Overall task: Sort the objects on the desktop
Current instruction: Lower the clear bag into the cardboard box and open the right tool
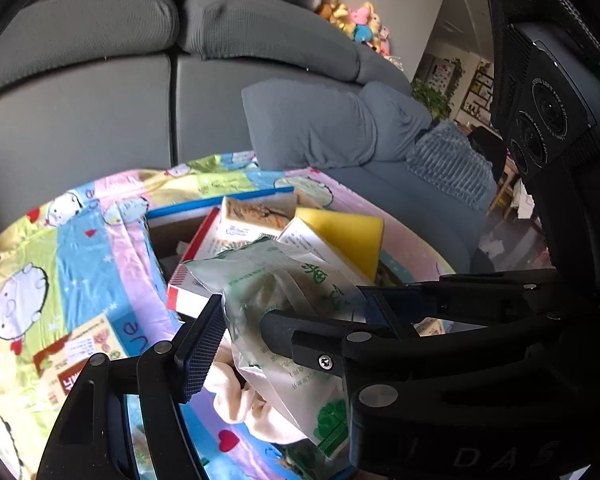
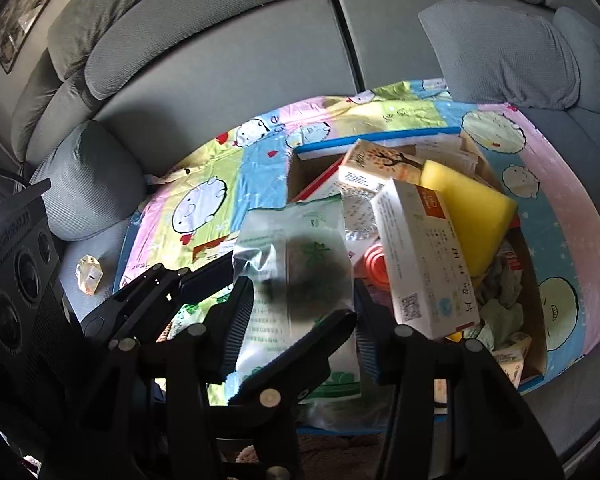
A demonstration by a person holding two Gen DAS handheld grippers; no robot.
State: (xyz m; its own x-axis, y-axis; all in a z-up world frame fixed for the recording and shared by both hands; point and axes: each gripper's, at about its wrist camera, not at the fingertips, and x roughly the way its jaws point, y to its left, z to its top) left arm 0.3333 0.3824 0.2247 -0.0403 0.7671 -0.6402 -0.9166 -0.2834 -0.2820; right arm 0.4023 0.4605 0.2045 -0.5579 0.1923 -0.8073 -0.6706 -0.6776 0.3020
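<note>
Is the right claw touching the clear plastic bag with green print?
Touching. The left wrist view shows the right claw clamped on the clear plastic bag, which creases where its fingers pinch it.

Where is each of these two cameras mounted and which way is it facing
Left wrist: on the left gripper, facing down over a plastic bag toward the box and sofa; the right gripper crosses in.
Right wrist: on the right gripper, facing down at the same bag; the left gripper shows.
Shared: bag, yellow sponge, box.
</note>
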